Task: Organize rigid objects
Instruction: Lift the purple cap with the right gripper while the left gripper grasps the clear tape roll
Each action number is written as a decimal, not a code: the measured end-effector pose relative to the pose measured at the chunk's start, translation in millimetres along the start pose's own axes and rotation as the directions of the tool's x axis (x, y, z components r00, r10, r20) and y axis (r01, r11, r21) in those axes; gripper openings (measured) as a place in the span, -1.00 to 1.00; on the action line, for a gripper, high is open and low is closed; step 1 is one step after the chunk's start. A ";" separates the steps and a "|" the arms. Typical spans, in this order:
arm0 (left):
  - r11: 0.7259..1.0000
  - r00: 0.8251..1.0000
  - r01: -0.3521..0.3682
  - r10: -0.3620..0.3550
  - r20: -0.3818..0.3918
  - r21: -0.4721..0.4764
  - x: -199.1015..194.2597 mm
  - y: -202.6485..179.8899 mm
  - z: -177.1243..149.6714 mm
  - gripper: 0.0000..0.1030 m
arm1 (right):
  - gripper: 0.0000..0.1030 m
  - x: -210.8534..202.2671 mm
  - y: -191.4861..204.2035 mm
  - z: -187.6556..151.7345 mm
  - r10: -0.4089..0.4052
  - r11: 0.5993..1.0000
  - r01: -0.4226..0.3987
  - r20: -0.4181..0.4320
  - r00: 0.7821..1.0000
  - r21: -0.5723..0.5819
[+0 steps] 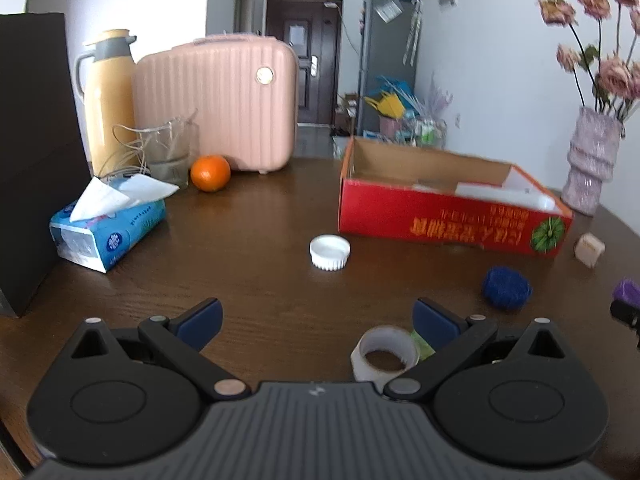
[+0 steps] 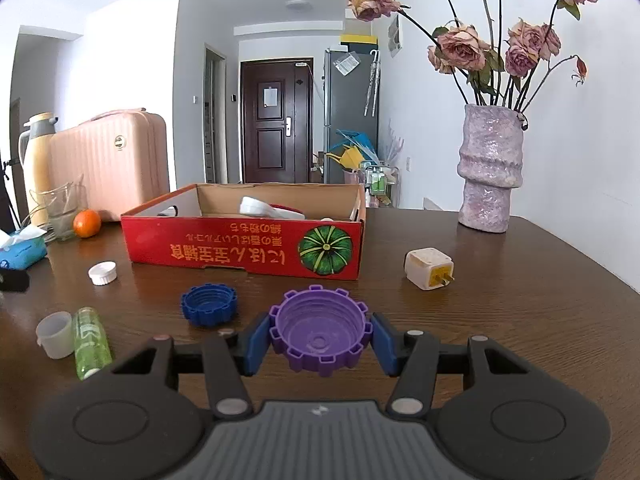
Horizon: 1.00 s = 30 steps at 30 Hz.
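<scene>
In the left wrist view our left gripper stands wide open and holds nothing; a tape roll lies at lower centre, just inside its right finger, and the white cap sits mid-frame straight ahead, with the red box beyond it to the right. The blue cap lies at right, outside the fingers. In the right wrist view our right gripper brackets the purple cap at lower centre, open side up; the left pad seems to touch its toothed rim, the right pad looks just off it, so we cannot tell whether it is gripped. The red box lies directly ahead, above the cap in frame, so the right hand is nearer.
</scene>
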<state>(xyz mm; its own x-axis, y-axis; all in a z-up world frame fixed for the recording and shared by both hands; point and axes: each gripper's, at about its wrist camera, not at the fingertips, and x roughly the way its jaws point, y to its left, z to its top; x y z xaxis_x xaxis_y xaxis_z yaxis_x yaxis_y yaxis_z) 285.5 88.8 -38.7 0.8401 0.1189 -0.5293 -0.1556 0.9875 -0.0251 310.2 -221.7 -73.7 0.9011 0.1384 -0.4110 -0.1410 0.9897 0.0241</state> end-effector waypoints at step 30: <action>0.987 0.994 0.065 -0.051 -0.097 0.144 36.6 -34.5 -22.4 0.49 | 0.03 -6.6 4.5 -2.3 0.005 1.000 -0.004 0.011 1.000 -0.009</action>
<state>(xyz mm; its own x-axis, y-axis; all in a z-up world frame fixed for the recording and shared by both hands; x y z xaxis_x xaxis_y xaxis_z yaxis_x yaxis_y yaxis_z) 310.0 56.8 -76.2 0.7924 0.0573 -0.6073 -0.0239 0.9977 0.0630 302.7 -218.3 -73.0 0.9049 0.1433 -0.4007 -0.1485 0.9887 0.0181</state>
